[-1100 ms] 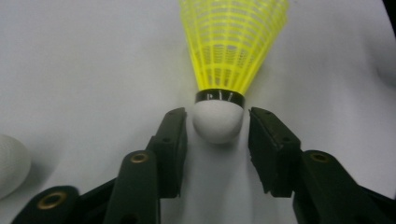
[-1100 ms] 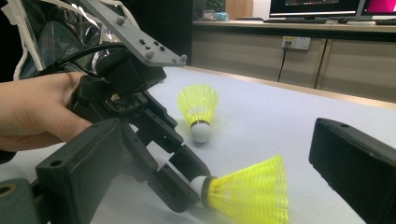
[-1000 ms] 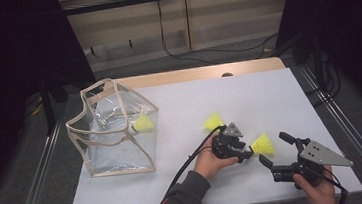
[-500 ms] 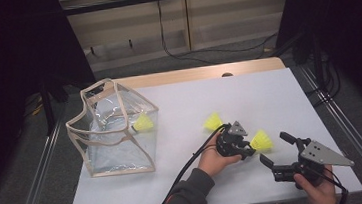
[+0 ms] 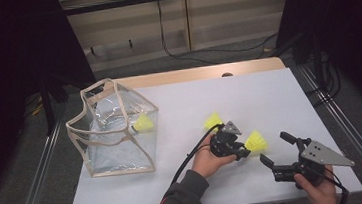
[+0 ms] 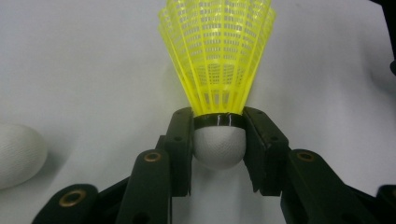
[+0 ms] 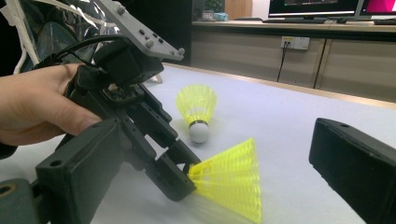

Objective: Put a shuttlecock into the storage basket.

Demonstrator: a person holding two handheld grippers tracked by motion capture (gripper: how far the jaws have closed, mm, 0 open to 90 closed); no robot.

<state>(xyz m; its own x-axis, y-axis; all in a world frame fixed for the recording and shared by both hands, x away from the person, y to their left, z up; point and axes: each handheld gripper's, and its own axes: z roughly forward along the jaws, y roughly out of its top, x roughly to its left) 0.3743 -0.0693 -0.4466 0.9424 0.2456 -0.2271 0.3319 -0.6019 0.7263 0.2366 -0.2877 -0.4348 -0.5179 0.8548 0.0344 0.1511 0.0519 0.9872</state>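
Covering most of the frame, the white surface point(image 5: 269, 98) carries a clear bag point(image 5: 114, 131) with beige trim at its left, one yellow shuttlecock point(image 5: 144, 124) seen through its wall. The right gripper point(image 5: 280, 153) hovers at the near right edge, jaws spread wide with nothing between them. The left gripper point(image 5: 242, 152) has just been closing and now clamps the white cork of a held shuttlecock point(image 6: 217, 70) at the surface's near middle. A loose shuttlecock point(image 5: 213, 120) lies just beyond it.
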